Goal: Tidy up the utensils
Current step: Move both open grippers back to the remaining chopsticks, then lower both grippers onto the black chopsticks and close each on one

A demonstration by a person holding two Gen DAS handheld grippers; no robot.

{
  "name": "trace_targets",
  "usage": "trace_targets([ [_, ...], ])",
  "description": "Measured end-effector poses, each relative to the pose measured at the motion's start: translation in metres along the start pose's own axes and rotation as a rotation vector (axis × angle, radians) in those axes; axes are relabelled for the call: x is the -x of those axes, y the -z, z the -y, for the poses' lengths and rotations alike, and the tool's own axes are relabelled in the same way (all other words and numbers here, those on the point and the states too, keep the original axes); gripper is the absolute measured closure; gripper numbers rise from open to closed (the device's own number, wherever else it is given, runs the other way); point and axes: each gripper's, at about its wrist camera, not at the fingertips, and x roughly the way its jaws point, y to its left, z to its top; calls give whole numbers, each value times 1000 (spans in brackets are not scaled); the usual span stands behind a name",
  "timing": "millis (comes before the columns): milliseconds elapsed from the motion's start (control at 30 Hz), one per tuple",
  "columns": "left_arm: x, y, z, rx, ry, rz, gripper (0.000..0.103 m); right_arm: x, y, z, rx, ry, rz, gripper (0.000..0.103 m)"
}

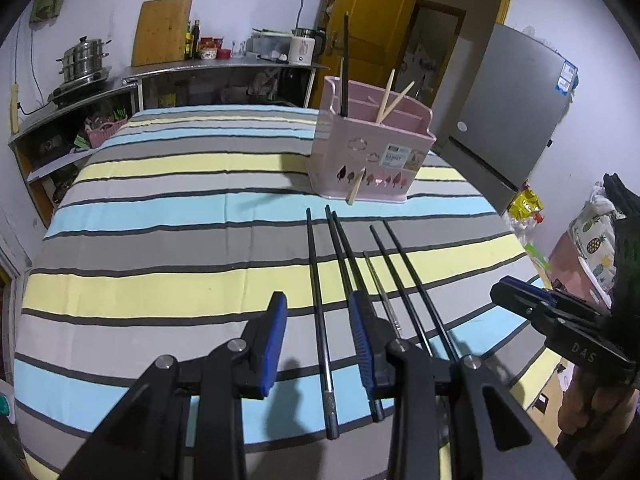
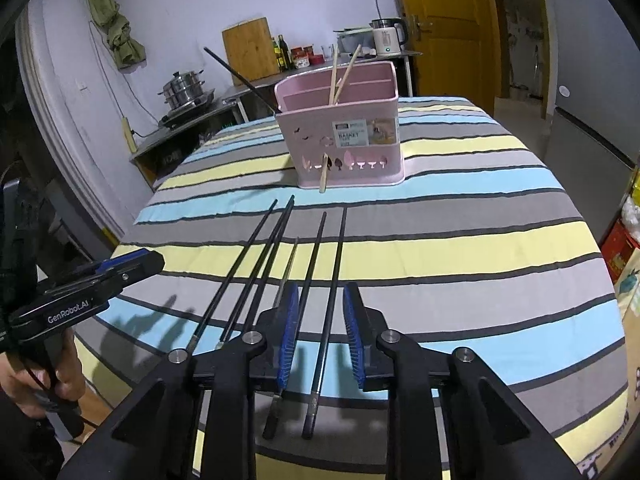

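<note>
Left wrist view: the left gripper (image 1: 318, 334) hangs over the striped cloth (image 1: 160, 208) on the counter, its fingers (image 1: 276, 328) partly open and gripping nothing. One black chopstick (image 1: 320, 320) lies on the cloth in the gap between them, touching neither pad. More black chopsticks (image 1: 404, 280) lie side by side to its right. The pink utensil basket (image 1: 372, 156) stands upright farther back, holding a black chopstick (image 1: 345, 64) in one compartment and two wooden chopsticks (image 1: 394, 98) in another. A wooden chopstick (image 1: 356, 186) leans against its front wall. The right gripper (image 1: 520, 296) shows at the right edge.

Right wrist view: the right gripper (image 2: 322, 336) has its fingers (image 2: 290, 332) partly open, straddling two black chopsticks (image 2: 334, 292) that lie flat on the cloth; the pads do not press on them. The other black chopsticks (image 2: 248, 268) lie to the left. The basket (image 2: 340, 144) stands beyond. The left gripper (image 2: 132, 264) shows at the left edge.
</note>
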Motion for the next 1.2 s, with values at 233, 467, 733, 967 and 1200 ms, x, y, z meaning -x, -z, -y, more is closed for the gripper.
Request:
trace_targets([
  [233,-27,-9,-3,-12,1,-39,69,-20,-8,5,-2,7,-25,81],
  [467,-61,-20,-8,-23,-7,-96,69,-54,-19,15,-26,8,-69,85],
  [733,-96,-38,-12,-29,-5,-146,70,-92,-38,20,-18,20,-104,89],
  [967,-115,-50,-11,-36,-2,-166,71,-114,-52,26,-20,22,-122,91],
  [1200,-129,-53,-10,-47,-5,-178,74,-131,-59,26,-9,21,-140,92],
])
